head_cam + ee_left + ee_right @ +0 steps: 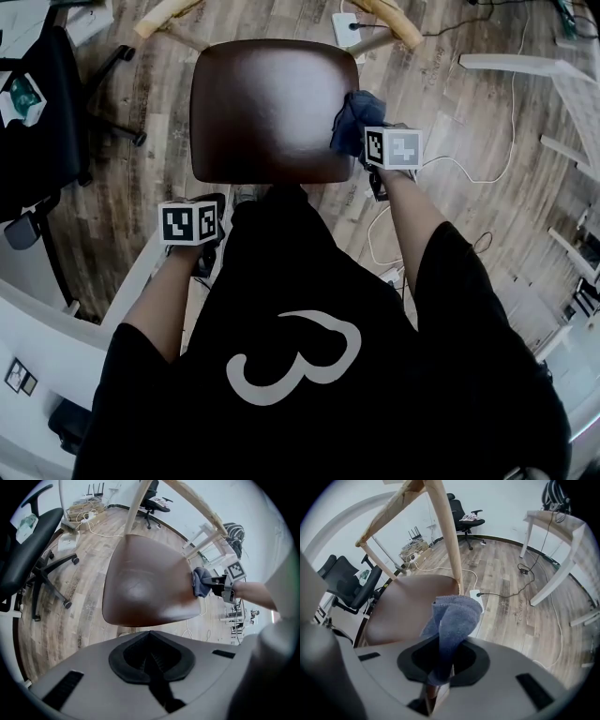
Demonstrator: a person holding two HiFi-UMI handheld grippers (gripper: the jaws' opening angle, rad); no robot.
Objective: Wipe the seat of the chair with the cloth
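The brown seat of the chair sits in the middle of the wooden floor, glossy and bare across its top. The blue cloth is bunched at the seat's right edge, touching the rim there. The right tongs pinch it by its lower end, so the folded cloth stands up out of them. The left tongs are pressed together with nothing between them. They hang off the seat by its near left corner, low and just short of the rim. At the far side of the seat, pale wooden back posts rise and lean outward. A white power strip lies on the floor just beyond the seat's far right corner, and a white cable loops across the boards to the right. A black office chair stands well apart at the left, and a white table at the far right.
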